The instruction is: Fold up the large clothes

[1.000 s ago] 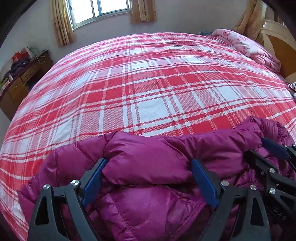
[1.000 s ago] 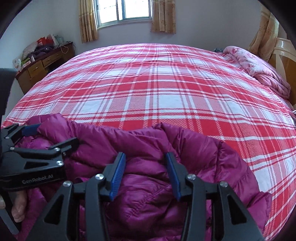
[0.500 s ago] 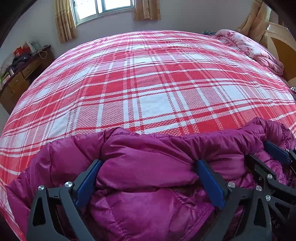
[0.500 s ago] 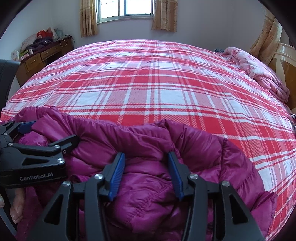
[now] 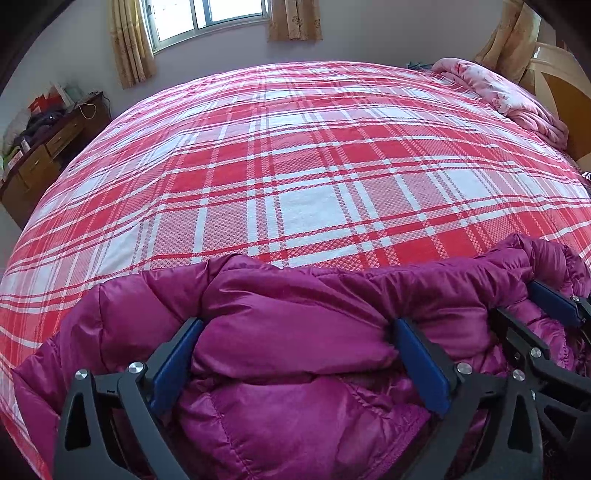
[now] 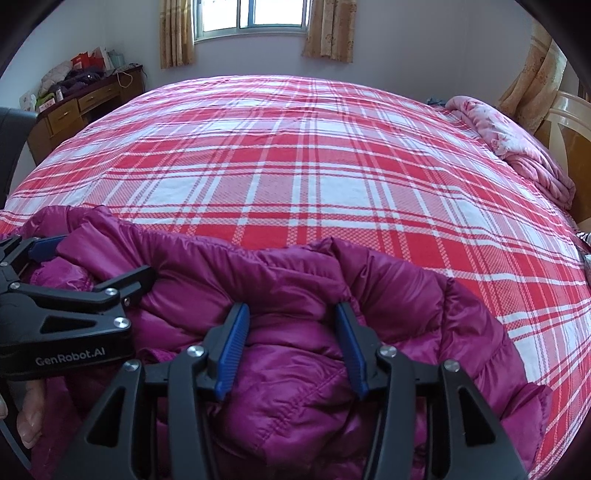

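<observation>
A magenta puffer jacket [image 5: 295,332] lies bunched at the near edge of the red plaid bed [image 5: 306,177]. My left gripper [image 5: 295,332] has its blue pads set wide around a thick fold of the jacket and grips it. My right gripper [image 6: 291,317] is shut on another fold of the jacket [image 6: 291,354], pads closer together. The right gripper also shows at the right edge of the left wrist view [image 5: 524,310]. The left gripper shows at the left of the right wrist view [image 6: 92,262]. Both hold the jacket's far edge side by side.
A pink floral quilt [image 6: 517,155] lies bunched by the wooden headboard [image 6: 576,133] at the right. A wooden desk [image 6: 74,107] with clutter stands at the far left under a curtained window [image 6: 251,18]. The plaid bedspread stretches ahead of the jacket.
Both grippers have moved forward and a little lower over the bed with the jacket edge held; the jacket fold sits farther onto the bedspread. The grips look unchanged.
</observation>
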